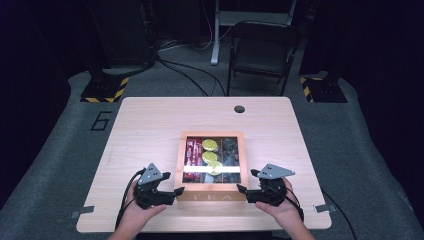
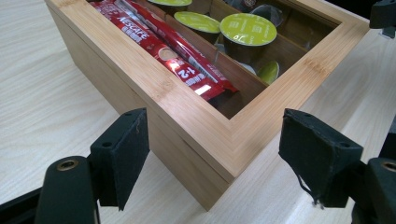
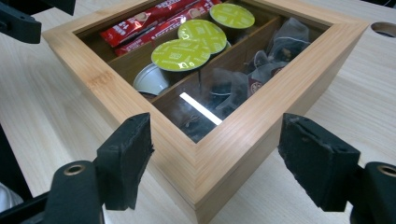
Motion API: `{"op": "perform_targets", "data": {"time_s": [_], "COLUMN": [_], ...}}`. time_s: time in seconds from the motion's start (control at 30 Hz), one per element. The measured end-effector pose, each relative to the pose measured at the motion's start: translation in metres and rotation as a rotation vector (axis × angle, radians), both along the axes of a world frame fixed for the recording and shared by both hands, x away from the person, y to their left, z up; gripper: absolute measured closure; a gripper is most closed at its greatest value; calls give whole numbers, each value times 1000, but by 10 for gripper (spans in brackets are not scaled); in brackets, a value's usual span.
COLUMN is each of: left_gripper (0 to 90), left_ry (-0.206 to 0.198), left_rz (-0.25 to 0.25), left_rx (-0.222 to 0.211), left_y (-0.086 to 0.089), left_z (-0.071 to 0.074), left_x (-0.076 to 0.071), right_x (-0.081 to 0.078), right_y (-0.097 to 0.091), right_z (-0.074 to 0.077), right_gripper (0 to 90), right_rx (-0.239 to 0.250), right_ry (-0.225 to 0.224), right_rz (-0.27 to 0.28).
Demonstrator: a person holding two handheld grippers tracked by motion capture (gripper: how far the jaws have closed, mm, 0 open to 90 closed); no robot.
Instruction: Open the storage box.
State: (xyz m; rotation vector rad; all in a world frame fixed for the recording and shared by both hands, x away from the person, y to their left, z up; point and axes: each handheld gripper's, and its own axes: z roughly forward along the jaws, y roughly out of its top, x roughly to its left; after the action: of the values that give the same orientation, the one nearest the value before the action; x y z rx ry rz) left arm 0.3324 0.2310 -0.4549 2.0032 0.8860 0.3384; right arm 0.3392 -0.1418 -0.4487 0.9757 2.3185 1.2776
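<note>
A closed bamboo tea box (image 1: 210,190) with a glass lid stands at the table's near middle. Through the glass I see red coffee sticks (image 2: 173,51), green-lidded capsules (image 3: 187,46) and dark tea bags (image 3: 266,65). My left gripper (image 1: 175,194) is at the box's near left corner. In the left gripper view its jaws (image 2: 219,158) stand open either side of that corner of the box (image 2: 196,121), pads clear of the wood. My right gripper (image 1: 243,192) is at the near right corner. It (image 3: 222,161) is open too, straddling the corner of the box (image 3: 224,149) without touching.
The light wooden table (image 1: 150,130) has a round cable hole (image 1: 239,109) at its far edge. Behind the table stands a folding chair (image 1: 262,50). Two stands with yellow-black striped bases (image 1: 105,90) (image 1: 322,87) flank it on the floor.
</note>
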Motion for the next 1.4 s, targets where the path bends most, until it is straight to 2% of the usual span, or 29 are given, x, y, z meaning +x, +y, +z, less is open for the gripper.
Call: {"op": "perform_targets", "data": {"time_s": [0.23, 0.4, 0.47, 0.67, 0.73, 0.97, 1.13, 1.3, 1.4], "left_gripper": [232, 219, 213, 208, 209, 220, 238, 256, 258], "left_ry": [5, 13, 16, 21, 14, 29, 20, 12, 27], "left_rz": [-24, -25, -22, -30, -34, -38, -40, -31, -35], "left_rx": [18, 22, 23, 38, 47, 48, 56, 67, 67], "left_y": [-5, -6, -7, -8, -8, -10, -11, -12, -11], "left_z": [-3, -7, -8, -12, -13, -17, -19, -21, -21], "left_x": [-1, -1, -1, 0, 0, 1, 0, 0, 0], "right_x": [0, 0, 0, 1, 1, 1, 2, 2, 1], "right_y": [3, 4, 5, 6, 6, 7, 8, 9, 9], "right_z": [-3, -7, -8, -12, -13, -16, -17, -19, -20], "right_gripper": [234, 221, 216, 207, 204, 190, 189, 193, 198], "right_rx": [-20, -50, -43, -69, -69, -70, -67, -90, -101], "right_ry": [6, 9, 21, 24, 28, 39, 46, 49, 54], "right_rz": [17, 29, 17, 34, 35, 39, 39, 42, 47]}}
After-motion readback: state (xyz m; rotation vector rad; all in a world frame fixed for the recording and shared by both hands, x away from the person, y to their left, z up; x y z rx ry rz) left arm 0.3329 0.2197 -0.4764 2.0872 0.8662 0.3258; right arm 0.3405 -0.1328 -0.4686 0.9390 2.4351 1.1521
